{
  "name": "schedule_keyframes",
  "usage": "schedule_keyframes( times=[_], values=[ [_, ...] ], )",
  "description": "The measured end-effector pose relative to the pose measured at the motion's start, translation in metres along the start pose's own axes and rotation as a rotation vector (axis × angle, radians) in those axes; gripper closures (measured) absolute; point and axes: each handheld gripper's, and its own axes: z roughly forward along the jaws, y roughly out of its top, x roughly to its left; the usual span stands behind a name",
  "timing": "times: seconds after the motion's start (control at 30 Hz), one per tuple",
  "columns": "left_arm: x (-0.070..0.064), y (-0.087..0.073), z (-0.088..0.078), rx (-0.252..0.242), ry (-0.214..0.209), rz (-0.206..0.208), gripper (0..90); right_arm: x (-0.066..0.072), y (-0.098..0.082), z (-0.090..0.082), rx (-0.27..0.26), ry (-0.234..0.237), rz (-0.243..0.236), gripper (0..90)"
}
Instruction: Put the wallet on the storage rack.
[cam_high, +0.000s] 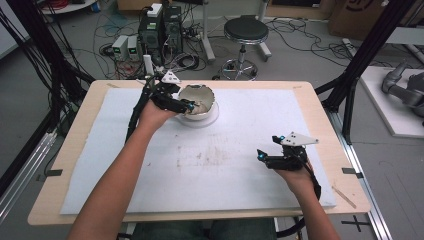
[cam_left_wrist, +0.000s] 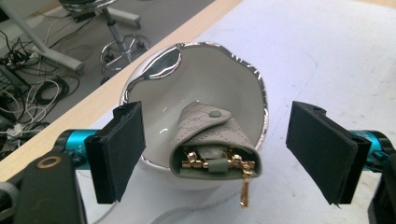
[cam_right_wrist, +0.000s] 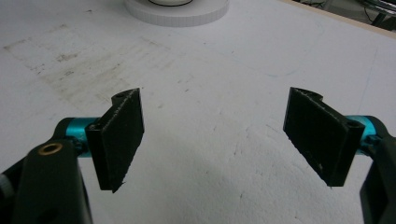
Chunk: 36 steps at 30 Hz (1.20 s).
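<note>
The room was a workshop with a grey floor, a round black stool beyond the far edge, computer boxes amid tangled cables, and black frame posts at the right. A wooden worktop carried a white foam mat, scuffed brown near its middle.

At the mat's far side a white bowl with a silvery rim stood on a round white base. In it lay a small grey-beige key pouch, snap flap toward the bowl's far wall, its open mouth with gold clasps tipped over the near rim, one gold piece hanging outside.

The left tongs hung just before that near rim, jaws spread wide to either side of the bowl and gripping nothing; the pouch lay straight ahead between them, its long axis running along the line of reach. The pads touched neither pouch nor bowl.

The right tongs hovered well apart over bare mat at the near right, jaws likewise wide and empty. The left hand was by far the nearer to the pouch.
</note>
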Motion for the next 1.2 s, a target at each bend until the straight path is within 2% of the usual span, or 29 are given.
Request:
schedule_keyframes(
  times=[0.23, 0.33, 0.53, 0.77, 1.0, 1.07, 1.2],
  values=[
    [-0.006, -0.009, -0.026, -0.063, -0.013, -0.014, 17.6, -0.001, 0.000, 0.001, -0.005, 0.003, 0.005, 20.8],
    [-0.012, -0.021, -0.039, -0.094, -0.021, -0.018, 16.0, -0.001, 0.000, 0.000, -0.011, 0.003, 0.004, 20.8],
    [-0.022, -0.046, -0.060, -0.100, -0.019, -0.027, 14.3, -0.001, 0.000, -0.002, -0.020, 0.002, 0.007, 20.8],
    [-0.028, -0.073, -0.085, -0.139, -0.031, -0.046, 14.3, -0.002, 0.000, -0.001, -0.020, -0.002, 0.009, 20.8],
    [-0.040, -0.100, -0.099, -0.150, -0.041, -0.074, 14.3, -0.002, 0.001, -0.002, -0.032, -0.002, 0.010, 20.8],
    [-0.044, -0.108, -0.101, -0.173, -0.048, -0.092, 14.3, -0.003, 0.000, -0.001, -0.025, 0.002, 0.014, 20.8],
    [-0.048, -0.119, -0.099, -0.149, -0.063, -0.099, 14.3, -0.002, 0.000, 0.002, -0.014, 0.005, 0.008, 20.8]
  ],
)
